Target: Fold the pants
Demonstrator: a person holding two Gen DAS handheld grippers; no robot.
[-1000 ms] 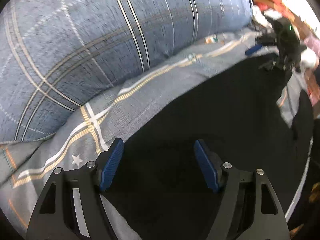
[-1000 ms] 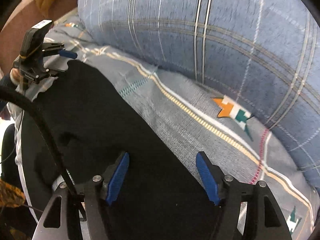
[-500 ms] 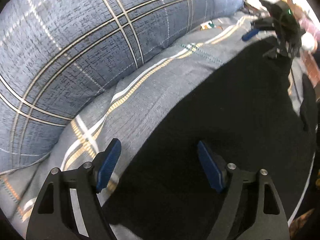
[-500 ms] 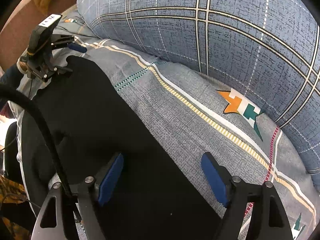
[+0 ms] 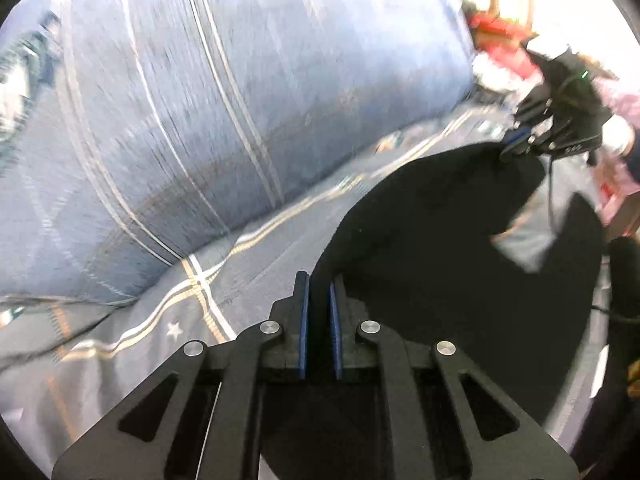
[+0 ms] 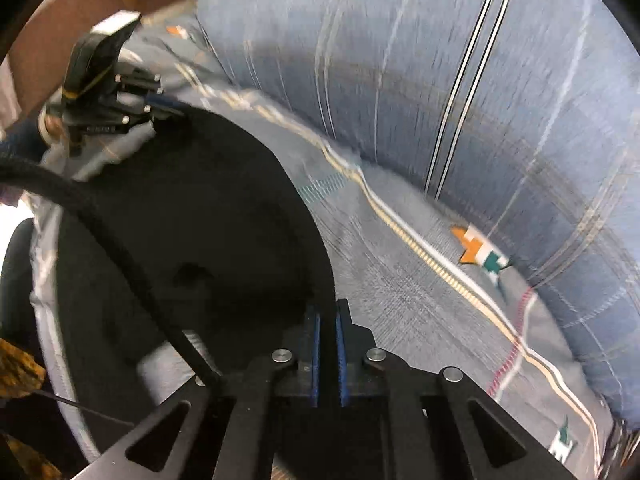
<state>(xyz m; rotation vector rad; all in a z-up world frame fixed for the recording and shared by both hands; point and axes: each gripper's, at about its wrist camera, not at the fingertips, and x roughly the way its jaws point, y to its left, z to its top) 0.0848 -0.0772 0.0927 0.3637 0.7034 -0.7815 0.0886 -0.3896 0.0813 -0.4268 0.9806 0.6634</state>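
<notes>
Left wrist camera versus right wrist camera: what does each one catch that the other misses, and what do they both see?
Only the left wrist view shows the red clutter past the pillow's end and a white star printed on the sheet. Only the right wrist view shows the orange and green print, a thick black cable and a brown surface in the corner. Both show the black pants lying on the grey sheet, the blue plaid pillow behind them, and both grippers, left and right, each shut on the pants' edge.
</notes>
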